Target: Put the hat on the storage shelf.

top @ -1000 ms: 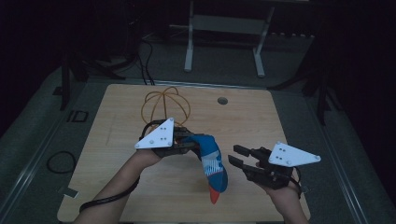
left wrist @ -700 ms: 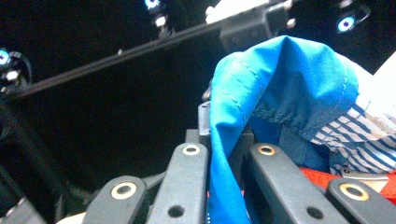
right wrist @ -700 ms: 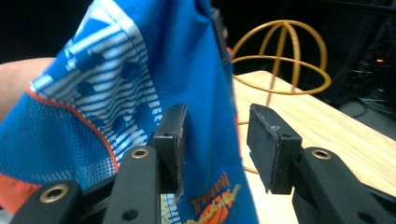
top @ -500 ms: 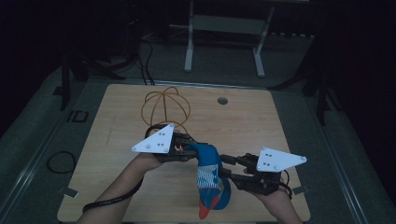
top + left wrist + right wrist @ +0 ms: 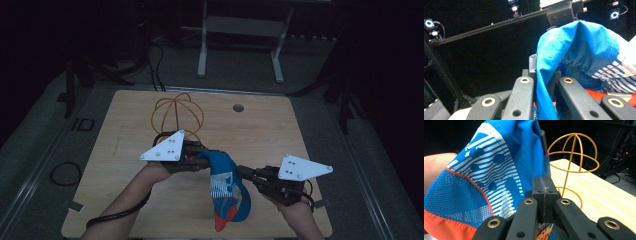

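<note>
High view: you are holding the cap [image 5: 227, 192] above the table [image 5: 125, 145], left tongs [image 5: 202, 159] pinching its blue edge, right tongs [image 5: 243, 173], just closing, clamped on its side. Next, I judge, you are carrying it to the wire stand [image 5: 177, 117].

This looks like a lab or a test room made for filming, not a home. It is dark all around, and only the wooden table [image 5: 260, 130] is lit. Black cables [image 5: 160, 55] lie on the grey floor [image 5: 310, 95]. A metal stand [image 5: 240, 30] is behind the table. Small cameras with glowing rings [image 5: 429, 23] hang on a dark bar [image 5: 489, 26] up high.
</note>
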The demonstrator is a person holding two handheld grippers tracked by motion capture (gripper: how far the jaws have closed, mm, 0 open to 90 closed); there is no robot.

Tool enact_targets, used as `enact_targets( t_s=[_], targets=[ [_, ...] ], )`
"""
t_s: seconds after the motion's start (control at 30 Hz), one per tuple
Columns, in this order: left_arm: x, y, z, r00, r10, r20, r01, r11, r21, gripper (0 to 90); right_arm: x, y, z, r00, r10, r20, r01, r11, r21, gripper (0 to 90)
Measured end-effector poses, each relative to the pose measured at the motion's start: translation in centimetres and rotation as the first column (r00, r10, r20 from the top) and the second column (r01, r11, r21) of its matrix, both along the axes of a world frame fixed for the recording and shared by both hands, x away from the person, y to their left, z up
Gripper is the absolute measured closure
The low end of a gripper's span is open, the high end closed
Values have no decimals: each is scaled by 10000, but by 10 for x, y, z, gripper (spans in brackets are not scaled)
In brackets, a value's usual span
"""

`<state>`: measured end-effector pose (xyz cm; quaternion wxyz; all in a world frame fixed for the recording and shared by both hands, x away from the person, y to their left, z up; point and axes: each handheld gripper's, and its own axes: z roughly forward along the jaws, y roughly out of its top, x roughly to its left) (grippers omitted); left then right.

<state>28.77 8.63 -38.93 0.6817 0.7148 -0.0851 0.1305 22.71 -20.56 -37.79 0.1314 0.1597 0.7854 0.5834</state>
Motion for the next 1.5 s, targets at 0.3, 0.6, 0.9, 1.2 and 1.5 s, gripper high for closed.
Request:
enact_targets(
  t_s=[0.3,0.6,0.9,1.2,1.5],
  targets=[
    [0,8,2,9877,1344,-803,-1275,9881,863,630,10,-16,11,9986,-536,22,535,9979,352,900],
    [-4,11,4,9759,2047,-763,-1909,9689,1572,546,16,-32,21,9947,-1023,112,1015,9933,552,900],
    [-6,24,2,9651,2471,-871,-2296,9577,1736,531,17,-41,22,9912,-1317,147,1308,9899,540,900],
    [-13,41,1,9438,3118,-1097,-2941,9436,1519,447,20,-43,27,9887,-1482,242,1463,9869,673,900],
    [-20,69,-19,8830,4370,-1715,-4138,8970,1554,286,29,-39,33,9836,-1769,360,1737,9816,797,900]
  ],
)
